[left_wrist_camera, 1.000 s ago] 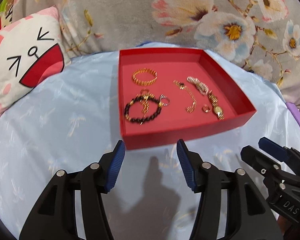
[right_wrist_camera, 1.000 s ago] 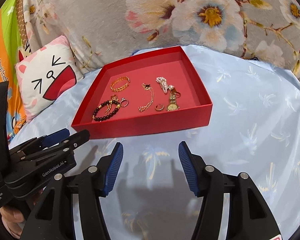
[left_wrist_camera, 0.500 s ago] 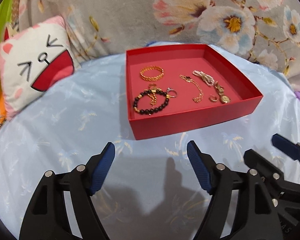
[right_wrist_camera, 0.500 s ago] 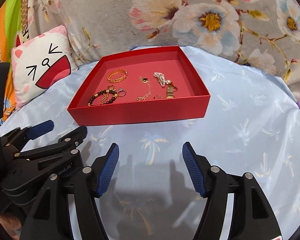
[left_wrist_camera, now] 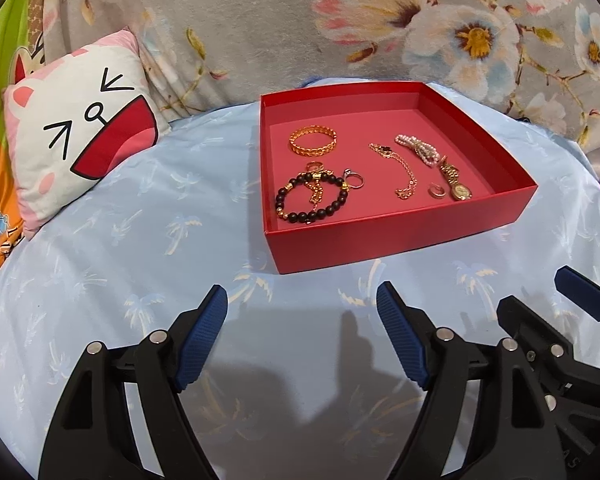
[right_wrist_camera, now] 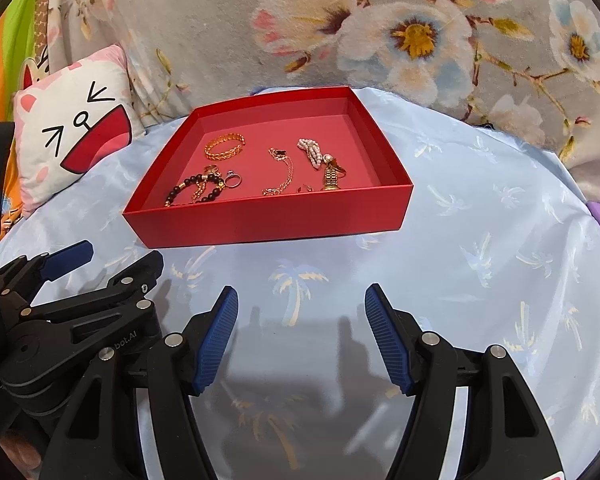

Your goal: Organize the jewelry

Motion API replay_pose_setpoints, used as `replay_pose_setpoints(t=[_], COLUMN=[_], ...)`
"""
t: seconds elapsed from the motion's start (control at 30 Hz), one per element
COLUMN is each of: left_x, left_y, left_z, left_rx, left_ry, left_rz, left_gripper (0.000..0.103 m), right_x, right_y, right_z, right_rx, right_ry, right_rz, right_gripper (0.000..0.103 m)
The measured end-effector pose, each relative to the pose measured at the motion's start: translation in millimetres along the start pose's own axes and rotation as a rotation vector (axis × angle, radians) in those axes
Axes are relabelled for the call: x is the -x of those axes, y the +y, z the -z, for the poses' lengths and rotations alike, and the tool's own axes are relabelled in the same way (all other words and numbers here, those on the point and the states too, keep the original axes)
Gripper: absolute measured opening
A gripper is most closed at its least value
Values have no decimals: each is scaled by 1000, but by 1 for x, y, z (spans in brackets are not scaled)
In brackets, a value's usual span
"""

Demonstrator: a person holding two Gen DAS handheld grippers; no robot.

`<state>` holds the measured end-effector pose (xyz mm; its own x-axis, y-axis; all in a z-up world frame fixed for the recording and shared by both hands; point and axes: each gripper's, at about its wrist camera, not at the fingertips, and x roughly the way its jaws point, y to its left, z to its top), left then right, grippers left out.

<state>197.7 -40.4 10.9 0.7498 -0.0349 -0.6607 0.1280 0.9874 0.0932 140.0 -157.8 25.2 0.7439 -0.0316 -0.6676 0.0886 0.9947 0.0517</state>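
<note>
At the left of the left wrist view a cat-face pillow (left_wrist_camera: 80, 128) leans by the blue palm-print sheet (left_wrist_camera: 120, 240), and the red tray (left_wrist_camera: 400, 236) sits above centre on that soft cloth.

Inside the tray, from its left: a gold bangle (left_wrist_camera: 312, 141), a black bead bracelet (left_wrist_camera: 312, 200) overlapping a thin gold chain and a small ring (left_wrist_camera: 354, 179), then a gold chain (left_wrist_camera: 404, 176), a pearl strand (left_wrist_camera: 418, 149) and a gold watch (left_wrist_camera: 456, 182) lying close together.

The left gripper (left_wrist_camera: 302, 320) is spreading, nothing between its jaws; the right gripper (right_wrist_camera: 300, 320) hangs spread and empty short of the tray.

The risk, I think, is snagging: a pinch on the beads may drag the chain along, and a push on the wall may slide the tray.
</note>
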Motion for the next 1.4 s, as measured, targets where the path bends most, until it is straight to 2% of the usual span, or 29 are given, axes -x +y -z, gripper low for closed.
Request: replay_pose_setpoints(t=[0.1, 0.33, 1.4], left_x=[1, 2, -3], left_y=[0, -1, -2], left_z=[1, 0, 2], left_rx=[0, -3, -16], left_ry=[-4, -9, 10], left_rz=[-24, -47, -72], left_gripper=[79, 80, 81], right_x=[0, -2, -9], right_y=[0, 0, 0], right_z=[0, 1, 0], right_rx=[1, -4, -14], right_ry=[0, 3, 37], right_rz=[5, 8, 35], right_gripper=[65, 67, 68])
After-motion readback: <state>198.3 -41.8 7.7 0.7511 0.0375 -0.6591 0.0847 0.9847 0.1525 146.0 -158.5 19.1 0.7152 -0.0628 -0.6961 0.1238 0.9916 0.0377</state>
